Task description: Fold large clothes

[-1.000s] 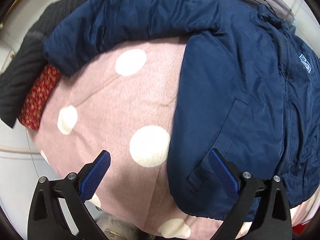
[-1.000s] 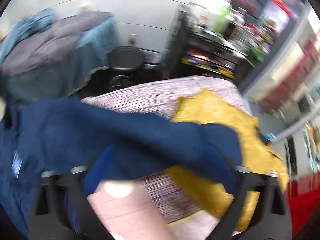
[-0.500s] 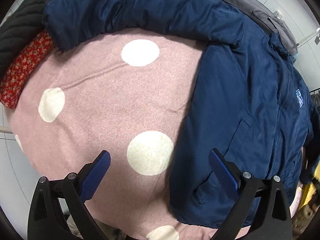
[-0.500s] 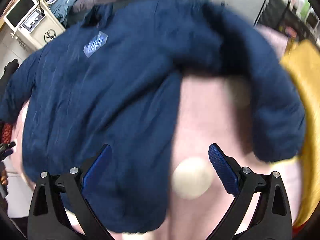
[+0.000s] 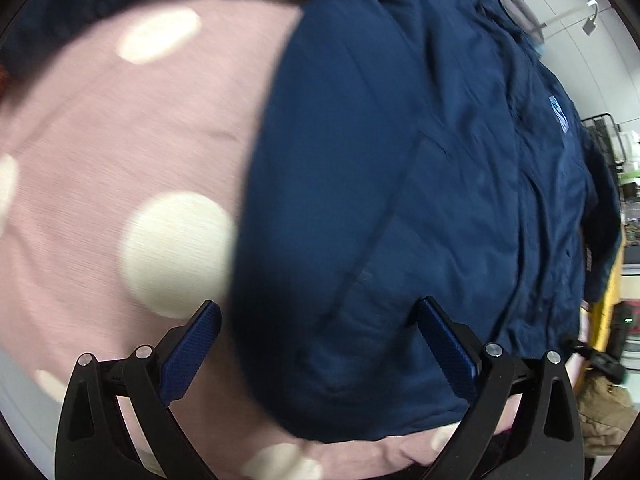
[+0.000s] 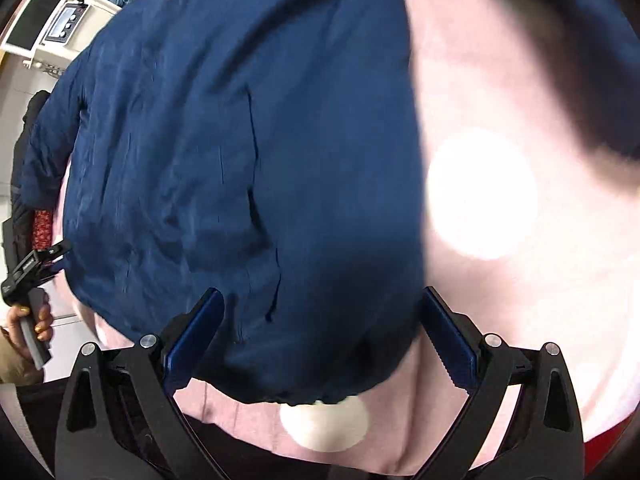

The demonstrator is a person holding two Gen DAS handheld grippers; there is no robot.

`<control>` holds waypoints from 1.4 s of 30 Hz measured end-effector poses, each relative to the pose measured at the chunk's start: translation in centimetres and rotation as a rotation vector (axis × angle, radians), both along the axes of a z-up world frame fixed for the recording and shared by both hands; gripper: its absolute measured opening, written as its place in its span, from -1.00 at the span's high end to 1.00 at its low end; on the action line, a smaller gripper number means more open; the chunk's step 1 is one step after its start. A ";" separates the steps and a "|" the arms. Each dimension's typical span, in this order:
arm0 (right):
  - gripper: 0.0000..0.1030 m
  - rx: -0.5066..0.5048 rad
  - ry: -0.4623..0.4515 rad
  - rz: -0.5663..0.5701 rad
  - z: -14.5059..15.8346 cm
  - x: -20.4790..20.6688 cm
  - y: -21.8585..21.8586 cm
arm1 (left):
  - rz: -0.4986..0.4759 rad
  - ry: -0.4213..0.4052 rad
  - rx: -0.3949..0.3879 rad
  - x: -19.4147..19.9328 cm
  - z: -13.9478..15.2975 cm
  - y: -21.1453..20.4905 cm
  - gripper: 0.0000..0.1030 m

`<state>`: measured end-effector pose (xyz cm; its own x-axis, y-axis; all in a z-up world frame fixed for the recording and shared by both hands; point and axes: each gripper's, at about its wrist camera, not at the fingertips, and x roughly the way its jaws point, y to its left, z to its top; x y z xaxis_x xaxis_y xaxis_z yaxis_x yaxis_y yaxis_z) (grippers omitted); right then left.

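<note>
The jacket (image 5: 400,200) lies spread flat on a pink spotted cover (image 5: 120,120), front up, its hem toward the cover's near edge and its collar toward the far edge, so its long axis runs away from both grippers. The left gripper (image 5: 320,344) hangs over the hem's left corner, fingers spread wide with nothing between them; the jacket's left side edge runs up just inside its left finger (image 5: 192,352). The right gripper (image 6: 324,340) is likewise wide open and empty, over the hem's right corner, where the hem stops just short of the cover's near edge and a white spot (image 6: 324,424) peeks out below it. Each gripper has its own corner almost directly ahead and below, so neither looks clearly nearer. My guess is that the next move is a short drop to pinch both hem corners. A sleeve (image 6: 560,80) arcs across the cover's right side, blurred.
</note>
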<state>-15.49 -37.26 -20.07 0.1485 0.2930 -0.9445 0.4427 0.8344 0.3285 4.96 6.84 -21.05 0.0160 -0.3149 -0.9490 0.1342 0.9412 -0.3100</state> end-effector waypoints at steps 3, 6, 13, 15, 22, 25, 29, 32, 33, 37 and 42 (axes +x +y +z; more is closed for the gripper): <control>-0.86 0.000 -0.006 0.005 -0.8 0.1 0.9 | -0.040 0.038 -0.001 -0.3 -1.5 -1.9 -0.88; -0.84 -0.009 0.011 0.019 -1.5 0.7 1.7 | -0.056 0.019 0.048 -0.1 -1.7 -3.2 -0.88; 0.36 0.020 -0.023 0.014 0.4 0.7 1.8 | -0.031 0.005 -0.021 0.3 0.6 -3.1 0.12; 0.47 0.026 -0.044 0.030 1.7 0.7 2.3 | -0.040 -0.011 -0.022 0.0 1.9 -3.1 0.46; 0.70 0.186 -0.185 0.101 10.1 -0.6 3.8 | -0.194 -0.120 -0.126 -2.1 10.6 -3.3 0.71; 0.70 0.195 -0.153 0.130 11.7 -2.2 4.6 | -0.303 -0.126 -0.082 -3.6 12.6 -2.5 0.71; 0.65 0.200 -0.048 0.133 9.0 -4.7 5.6 | -0.309 -0.036 -0.020 -5.0 9.0 -0.4 0.66; 0.41 0.172 0.032 0.086 5.2 -4.6 5.9 | -0.229 0.028 0.083 -5.4 3.7 -0.5 0.43; 0.33 0.125 0.080 0.079 3.8 -4.1 6.1 | -0.222 0.033 0.127 -5.3 2.5 -1.0 0.28; -0.16 0.031 0.160 0.073 1.3 -2.1 6.5 | -0.220 0.018 0.227 -4.6 0.2 -3.5 -0.13; -0.45 -0.082 0.147 0.074 3.1 -1.5 3.6 | -0.188 -0.050 0.242 -3.4 1.6 -4.2 -0.43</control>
<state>-17.03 -33.64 -16.93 -0.0119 0.2193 -0.9756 0.4173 0.8877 0.1944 1.61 2.62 -19.42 0.0275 -0.0814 -0.9963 0.3227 0.9441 -0.0682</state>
